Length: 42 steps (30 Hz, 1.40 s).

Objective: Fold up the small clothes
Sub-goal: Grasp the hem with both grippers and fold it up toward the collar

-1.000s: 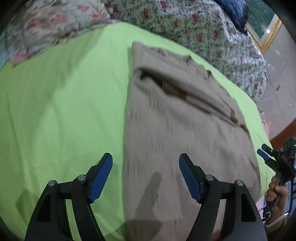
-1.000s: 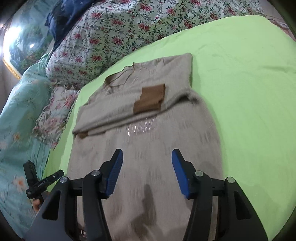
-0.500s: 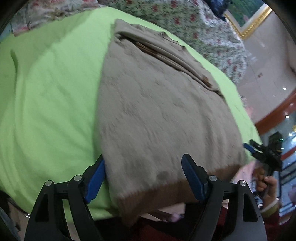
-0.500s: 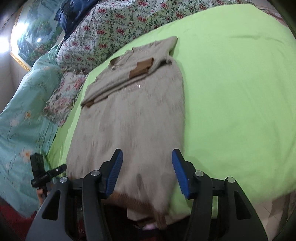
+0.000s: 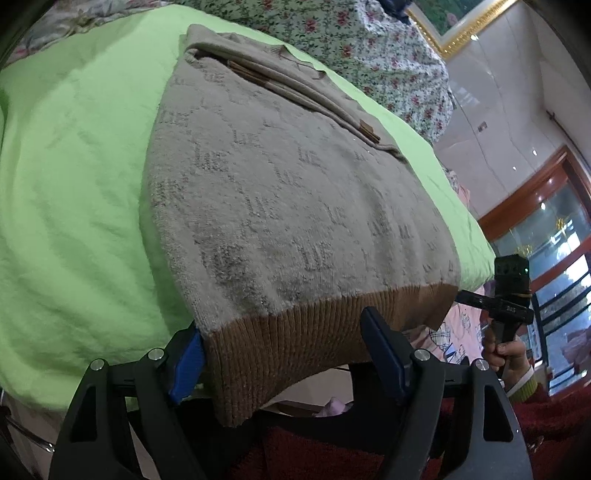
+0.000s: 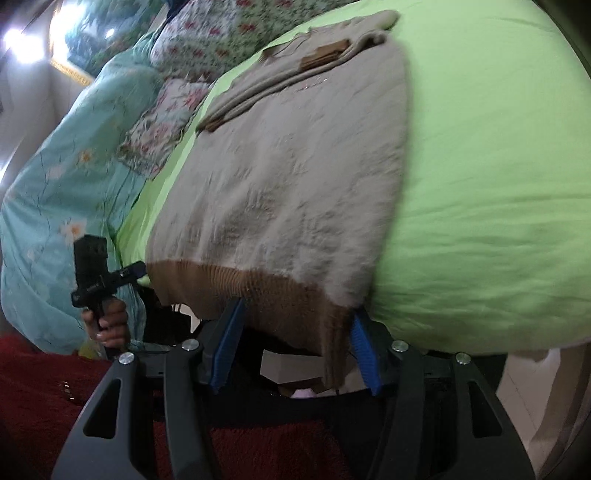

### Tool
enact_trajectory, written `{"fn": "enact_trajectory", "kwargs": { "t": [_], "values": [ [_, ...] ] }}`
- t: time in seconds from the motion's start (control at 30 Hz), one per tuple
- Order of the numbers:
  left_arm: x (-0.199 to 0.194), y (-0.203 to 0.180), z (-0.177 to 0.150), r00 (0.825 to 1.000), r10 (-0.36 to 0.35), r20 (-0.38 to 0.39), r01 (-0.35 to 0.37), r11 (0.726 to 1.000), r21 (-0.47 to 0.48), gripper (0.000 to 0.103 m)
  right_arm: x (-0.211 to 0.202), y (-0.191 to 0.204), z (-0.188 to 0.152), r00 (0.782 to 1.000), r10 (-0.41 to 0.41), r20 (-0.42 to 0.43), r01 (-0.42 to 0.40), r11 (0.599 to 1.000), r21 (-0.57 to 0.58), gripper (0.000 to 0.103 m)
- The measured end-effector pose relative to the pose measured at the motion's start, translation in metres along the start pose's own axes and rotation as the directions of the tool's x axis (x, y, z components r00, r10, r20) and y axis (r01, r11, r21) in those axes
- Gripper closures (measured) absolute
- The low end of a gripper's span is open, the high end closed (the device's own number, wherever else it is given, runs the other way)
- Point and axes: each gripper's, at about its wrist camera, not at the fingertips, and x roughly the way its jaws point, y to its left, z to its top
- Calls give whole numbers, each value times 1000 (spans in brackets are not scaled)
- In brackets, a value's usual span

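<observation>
A beige knit sweater (image 5: 280, 184) with a brown ribbed hem (image 5: 295, 343) lies on the green bed sheet (image 5: 74, 184), sleeves folded across its chest. The hem hangs over the bed's near edge. My left gripper (image 5: 288, 354) is open, its blue pads either side of the hem's left corner. In the right wrist view the sweater (image 6: 295, 166) shows again, and my right gripper (image 6: 295, 347) is open around the hem's right corner (image 6: 325, 317). Each view shows the other gripper hand-held at the far side, the right one (image 5: 509, 299) and the left one (image 6: 96, 273).
Floral pillows (image 5: 369, 44) and a turquoise quilt (image 6: 66, 155) lie at the head and side of the bed. A red garment (image 6: 55, 387) fills the foreground below the grippers. A framed picture (image 5: 454, 22) hangs on the wall.
Both grippers have drawn back and dropped from above the sweater's body to its hem at the bed's near edge. The jaws stay open.
</observation>
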Motion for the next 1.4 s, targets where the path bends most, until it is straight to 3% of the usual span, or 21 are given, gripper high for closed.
{"fn": "enact_trajectory", "kwargs": {
  "t": [0.1,0.17,0.23,0.3,0.43,0.57,0.67,0.9,0.97,1.1,1.3,1.4],
  "values": [
    [-1,4,2,1000,-29,-2,29,1000,2,36,6,6,-1,1000,-10,18,10,999,-40,45],
    [-2,10,3,999,-42,-5,42,999,-10,48,5,8,-2,1000,-18,20,19,998,-57,55],
    [-1,13,5,999,-45,-11,45,999,-22,68,4,5,-4,999,-37,16,38,998,-54,78],
    [0,16,4,999,-39,-19,38,999,-24,81,2,1,-6,999,-37,13,37,998,-45,93],
    [-4,15,2,1000,-21,-14,21,1000,-9,93,-6,11,-5,998,4,55,0,998,-69,94],
    [-18,14,4,1000,-5,27,6,1000,-20,96,-32,20,7,980,115,163,-106,993,-58,94],
    [-42,5,15,994,4,111,-3,1000,-11,96,-51,26,20,959,160,234,-150,987,-61,94],
    [-86,-17,59,949,-35,313,28,999,26,96,-83,36,61,902,223,370,-205,975,-87,94],
    [-88,-19,80,929,-44,366,36,999,29,97,-85,36,78,888,222,403,-205,975,-86,94],
    [-79,-20,123,906,-38,422,33,999,20,97,-78,34,120,873,182,453,-169,983,-68,94],
    [-53,-27,207,864,114,490,-120,993,-20,97,-61,21,197,867,78,493,-83,996,-12,94],
    [-34,-26,250,858,146,492,-149,988,-33,97,-46,11,241,869,28,493,-47,999,27,94]
  ]
}}
